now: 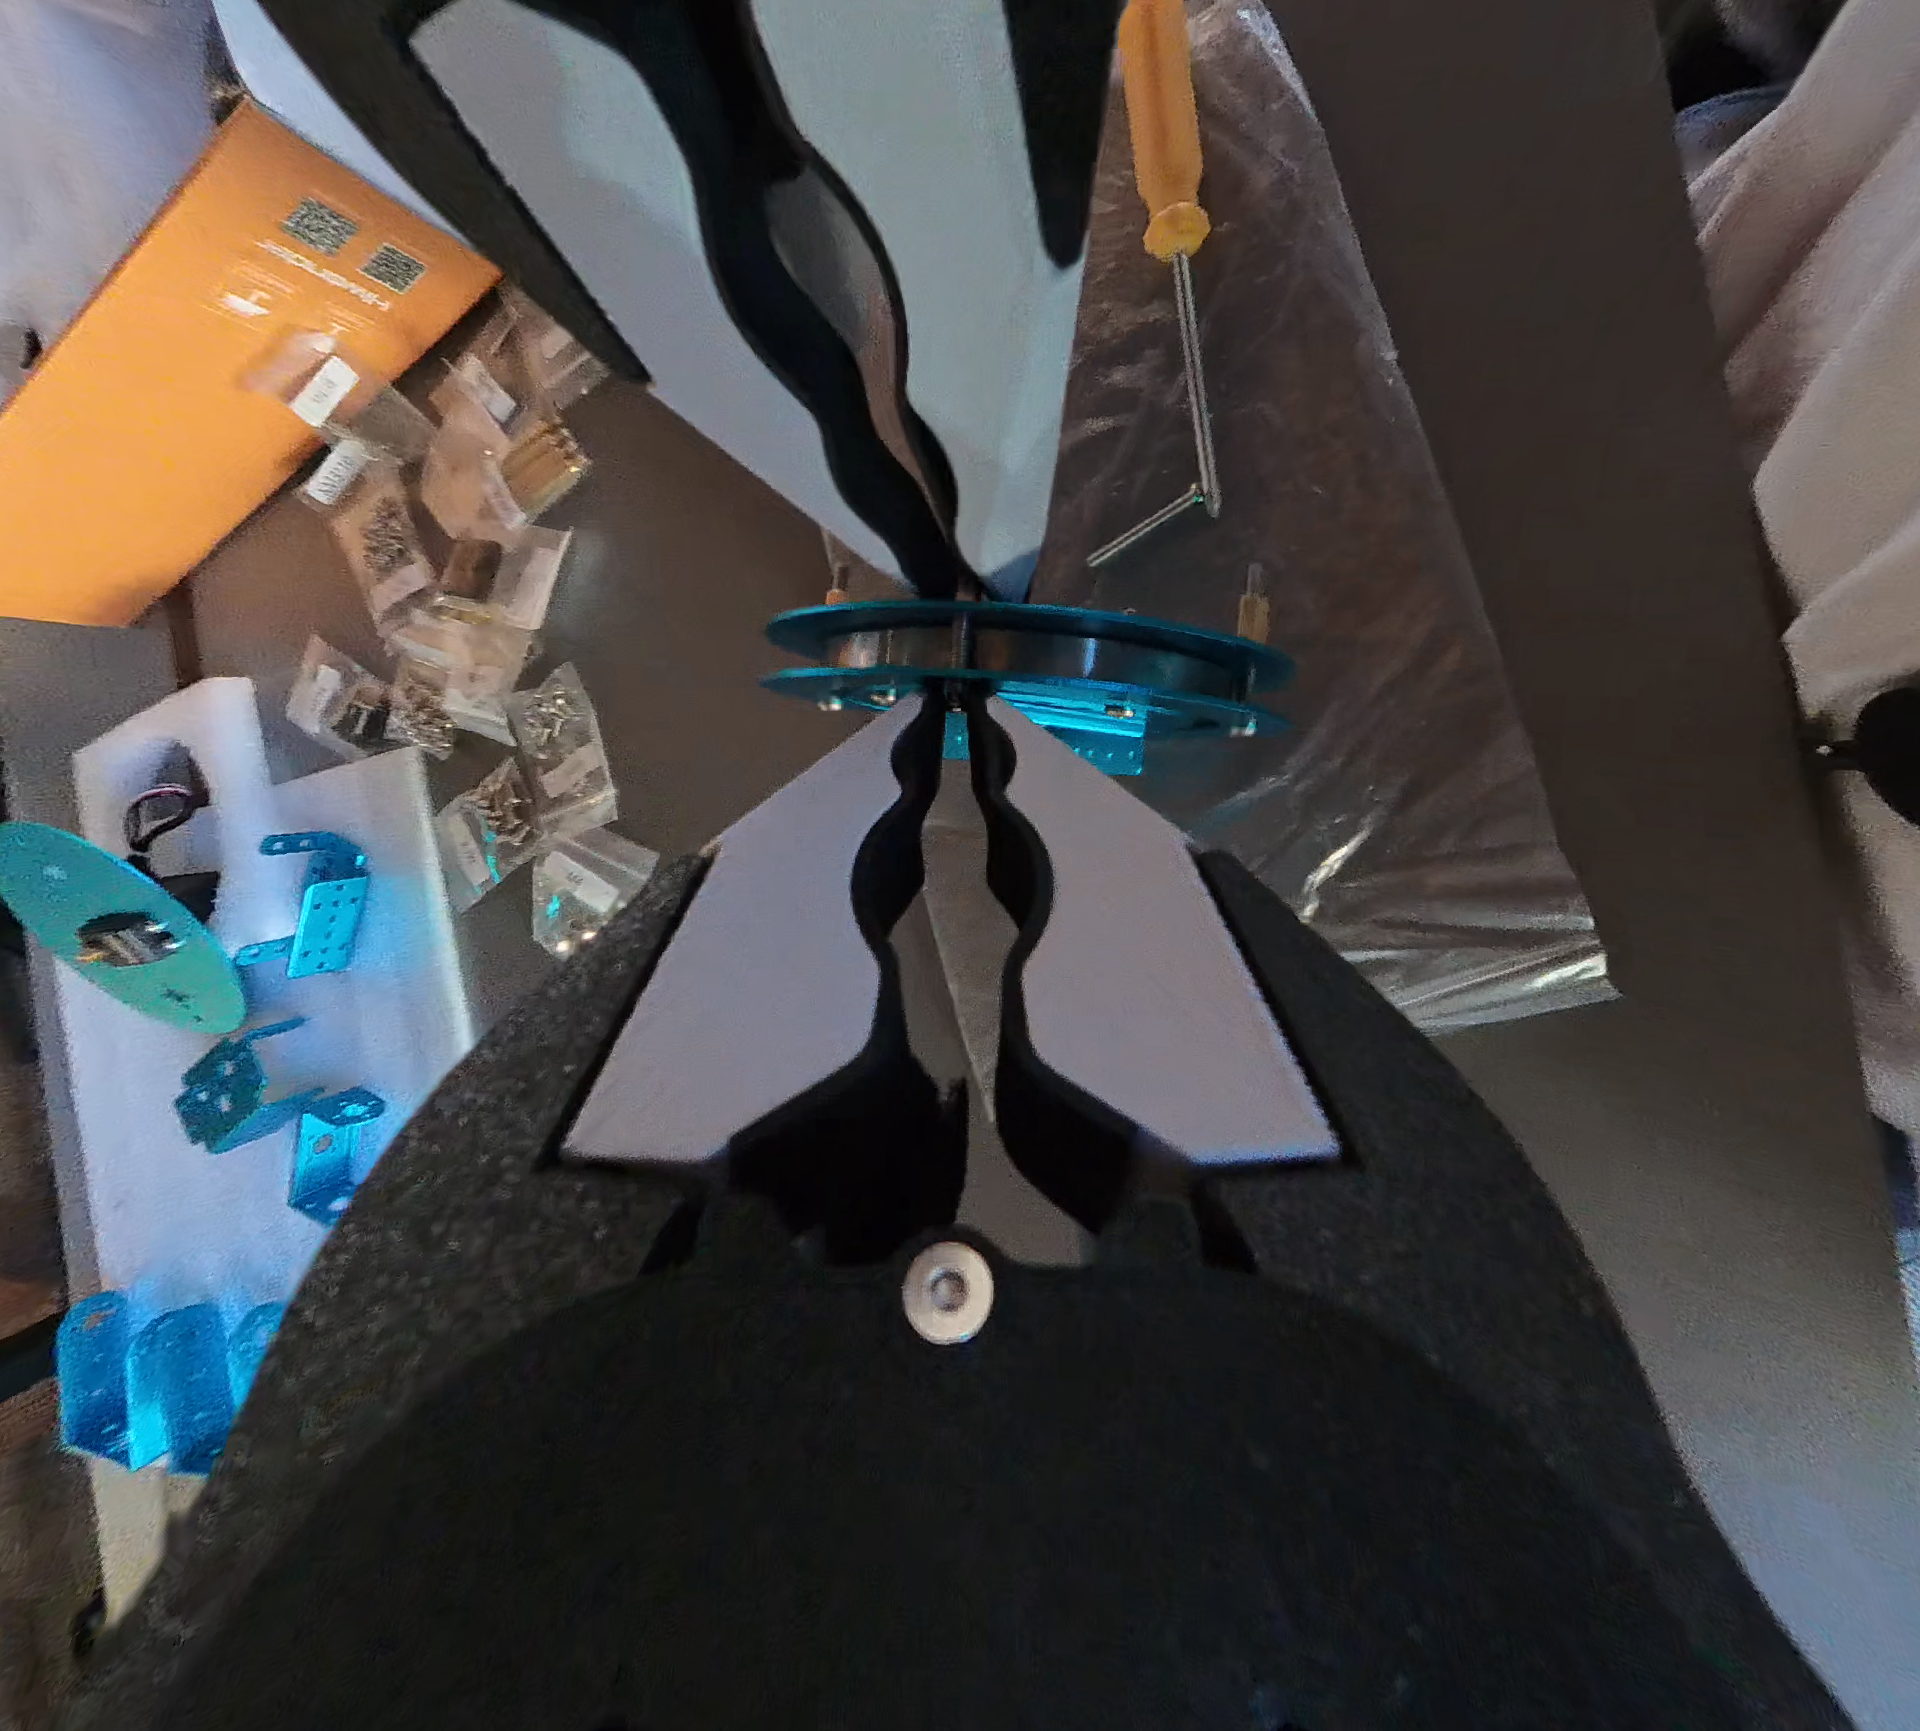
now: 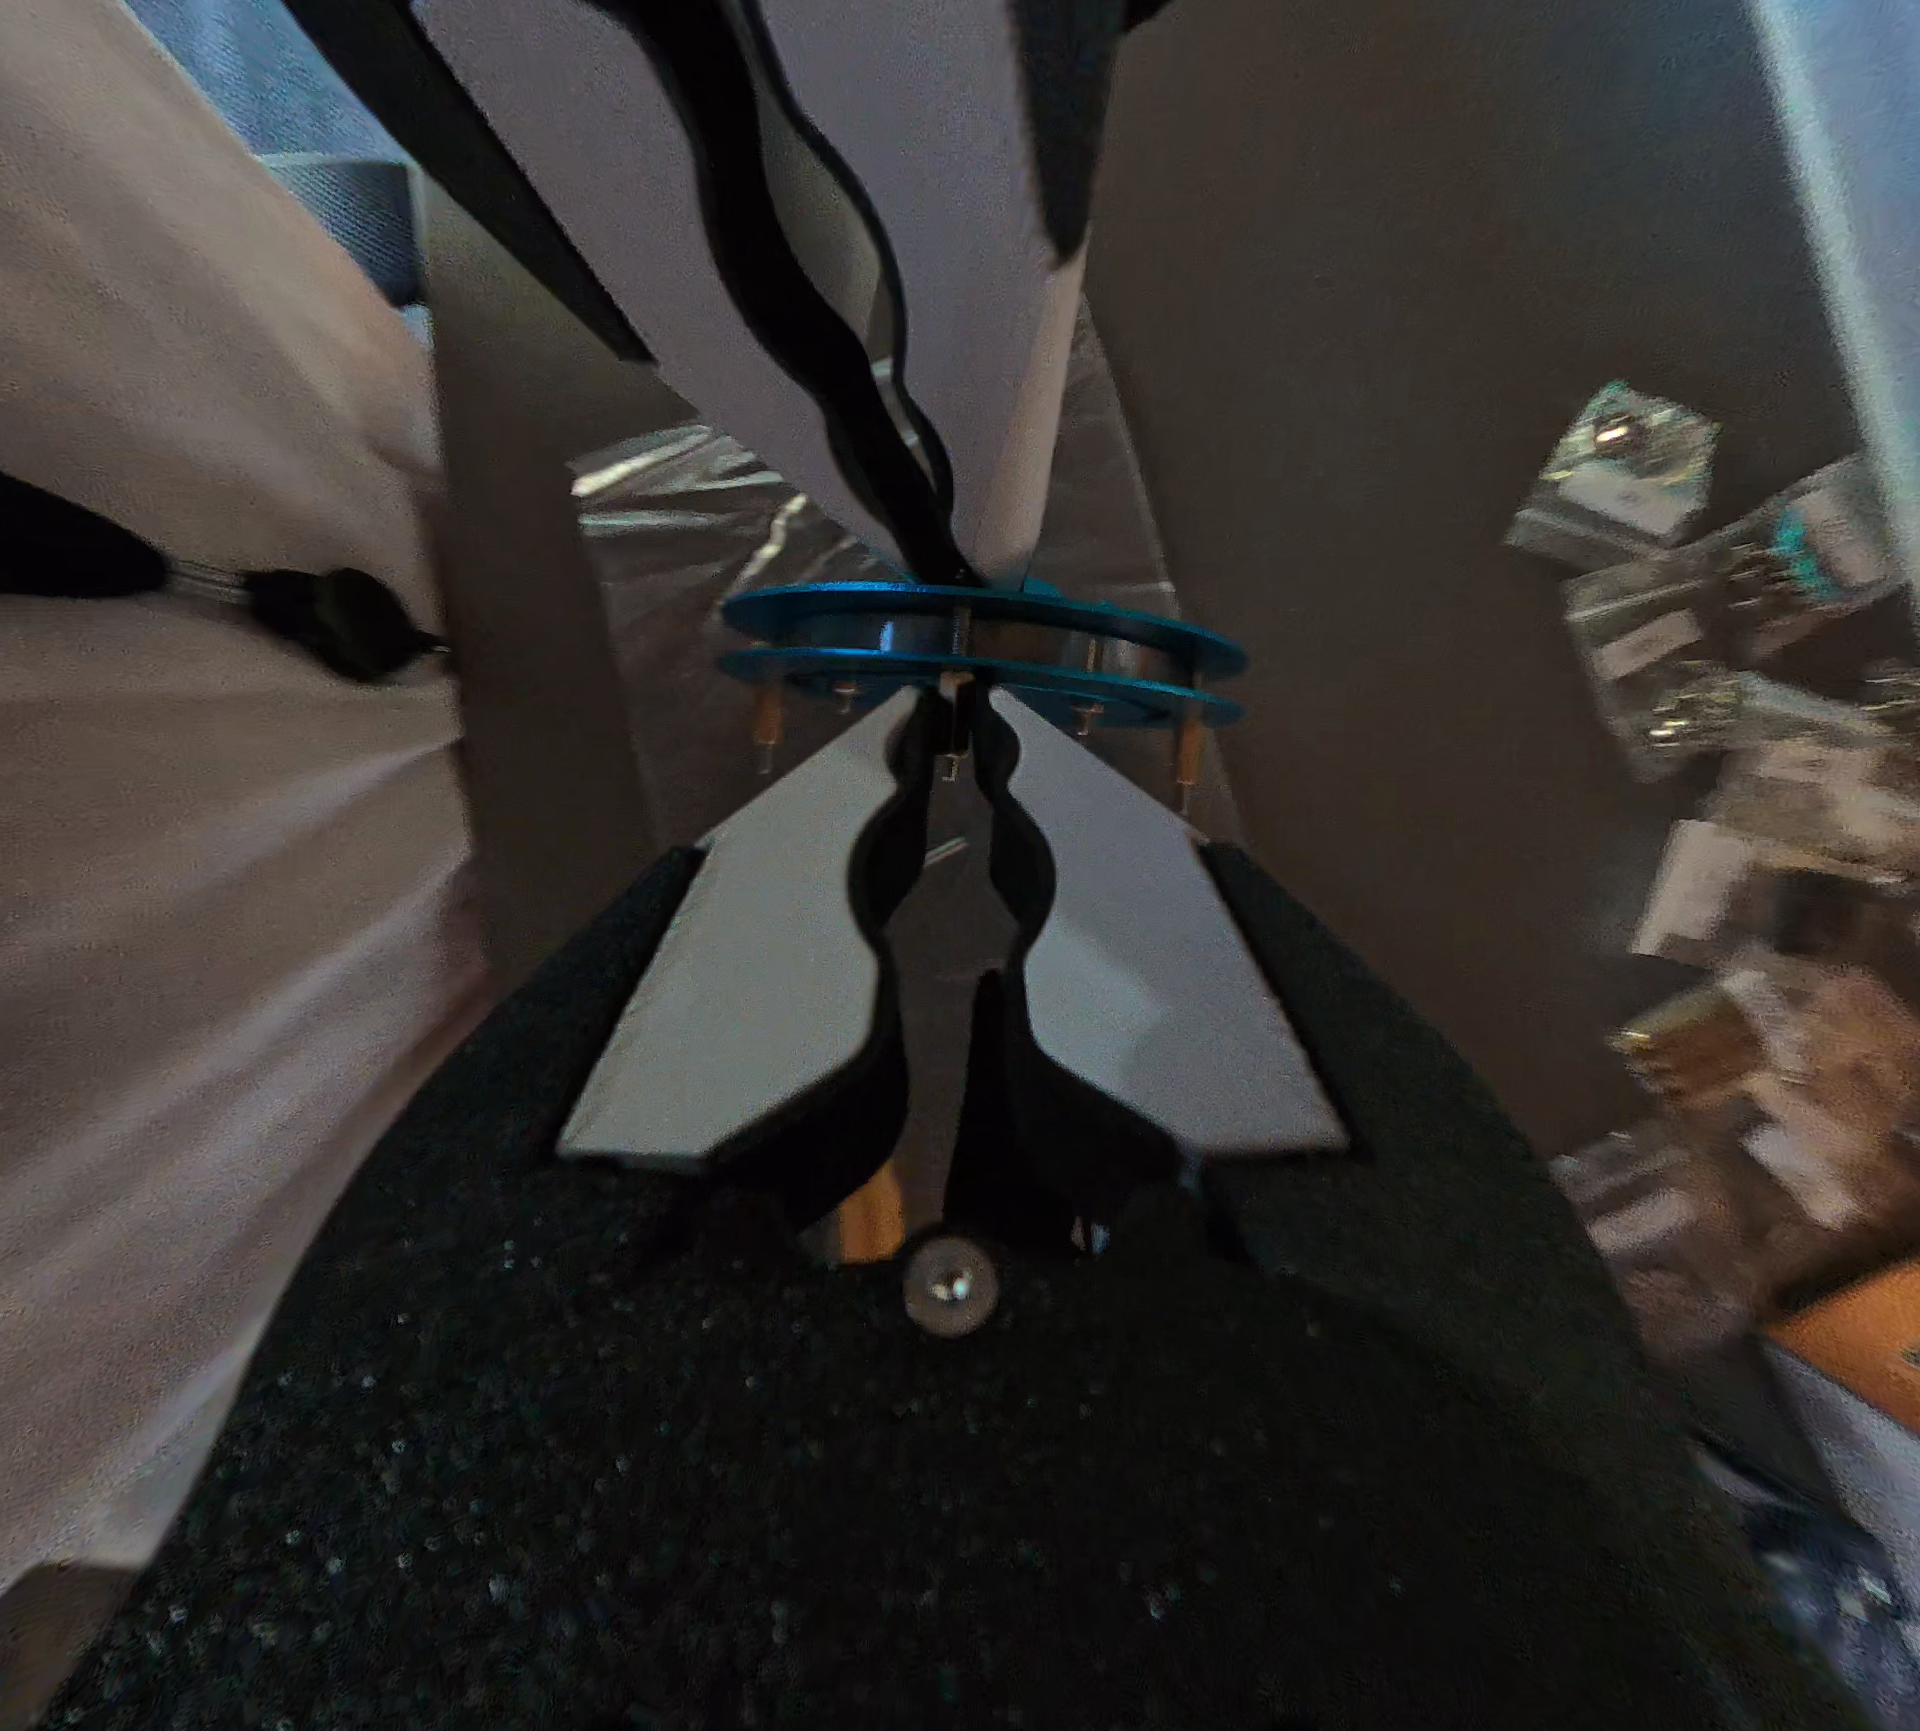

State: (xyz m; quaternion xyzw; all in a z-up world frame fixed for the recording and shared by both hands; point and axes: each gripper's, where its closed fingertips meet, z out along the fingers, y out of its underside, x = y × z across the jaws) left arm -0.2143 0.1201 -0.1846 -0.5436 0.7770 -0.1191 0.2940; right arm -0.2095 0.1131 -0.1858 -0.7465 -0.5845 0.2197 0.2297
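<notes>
We log one blue double-disc assembly [image 1: 1029,663] as landmark. Left of it: small-parts bags [image 1: 488,642]. At it: left gripper [image 1: 961,715] pinched nearly closed on its edge; right gripper [image 2: 956,725] likewise clamped on its edge. Right, behind: yellow screwdriver [image 1: 1169,154] on clear plastic sheet [image 1: 1351,642].

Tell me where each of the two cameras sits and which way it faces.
Left wrist view: sits on the left gripper, looking forward along its white fingers at the blue two-disc assembly they pinch; the right gripper meets it from the far side; yellow screwdriver beyond.
Right wrist view: sits on the right gripper, facing the opposite way, closed on the same blue two-disc assembly; the left gripper comes from the far side.
Shared: the assembly, both grippers, clear plastic sheet.
</notes>
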